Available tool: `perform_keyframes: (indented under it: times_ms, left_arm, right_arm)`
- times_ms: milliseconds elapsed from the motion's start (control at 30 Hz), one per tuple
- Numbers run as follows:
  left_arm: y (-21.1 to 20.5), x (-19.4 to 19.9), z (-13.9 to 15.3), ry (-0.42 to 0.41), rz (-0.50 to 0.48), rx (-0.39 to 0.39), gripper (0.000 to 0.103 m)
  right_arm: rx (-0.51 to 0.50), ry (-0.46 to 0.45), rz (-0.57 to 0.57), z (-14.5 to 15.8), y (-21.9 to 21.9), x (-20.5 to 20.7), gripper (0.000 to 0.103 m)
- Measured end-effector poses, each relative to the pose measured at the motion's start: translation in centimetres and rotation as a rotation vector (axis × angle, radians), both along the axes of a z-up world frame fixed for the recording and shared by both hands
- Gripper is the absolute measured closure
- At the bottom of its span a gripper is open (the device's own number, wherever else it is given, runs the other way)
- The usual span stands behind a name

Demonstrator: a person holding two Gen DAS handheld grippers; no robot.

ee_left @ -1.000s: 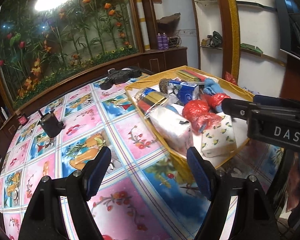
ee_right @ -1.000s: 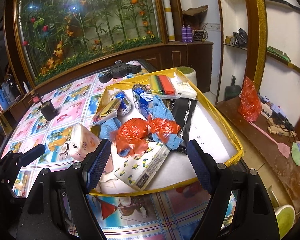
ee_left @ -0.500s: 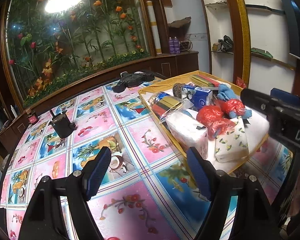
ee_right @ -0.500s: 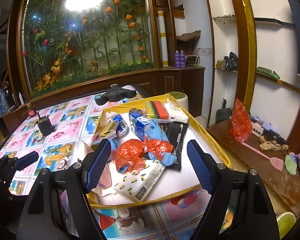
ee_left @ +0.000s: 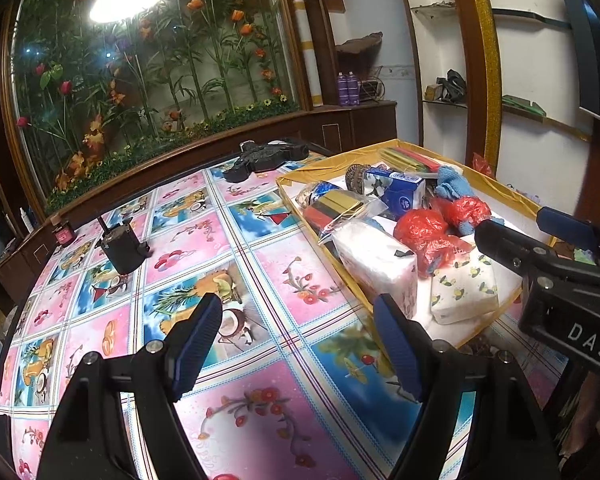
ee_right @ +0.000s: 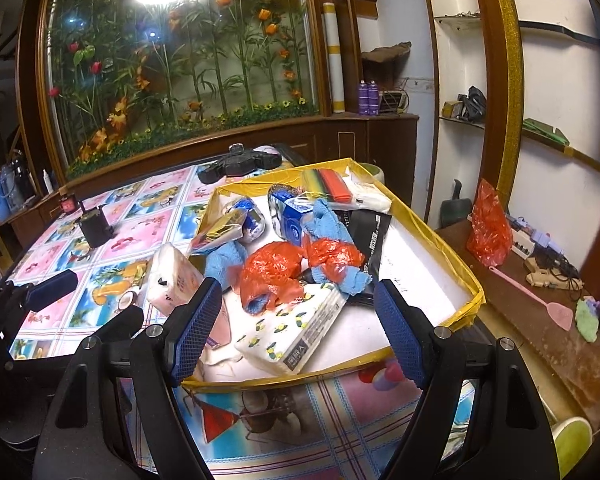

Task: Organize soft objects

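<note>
Your right gripper point(ee_right: 296, 328) and left gripper point(ee_left: 298, 344) both hang wide open and empty over the table, facing the yellow-edged tray point(ee_right: 428, 224). A lemon-print tissue pack point(ee_right: 296, 332) lies at the tray's near edge, under a red plastic bag point(ee_right: 272, 272). Likely light, squashy and slick-wrapped: pinch it across its short sides.
</note>
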State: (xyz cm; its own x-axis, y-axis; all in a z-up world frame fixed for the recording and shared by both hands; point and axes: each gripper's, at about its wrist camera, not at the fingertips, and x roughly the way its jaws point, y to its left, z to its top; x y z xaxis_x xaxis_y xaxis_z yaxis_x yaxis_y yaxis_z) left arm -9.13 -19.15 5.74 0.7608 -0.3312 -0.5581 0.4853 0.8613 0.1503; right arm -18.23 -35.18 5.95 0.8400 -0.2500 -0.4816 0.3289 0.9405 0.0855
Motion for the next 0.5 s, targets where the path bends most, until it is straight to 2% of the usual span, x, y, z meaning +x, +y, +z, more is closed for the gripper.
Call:
perform_keyframes:
  times_ms: [500]
  left_arm:
    - [0.06,0.15,-0.28,0.005,0.001,0.005,0.025]
  right_arm:
    - [0.019,0.015,-0.014,-0.48,-0.51,0.19,0.024]
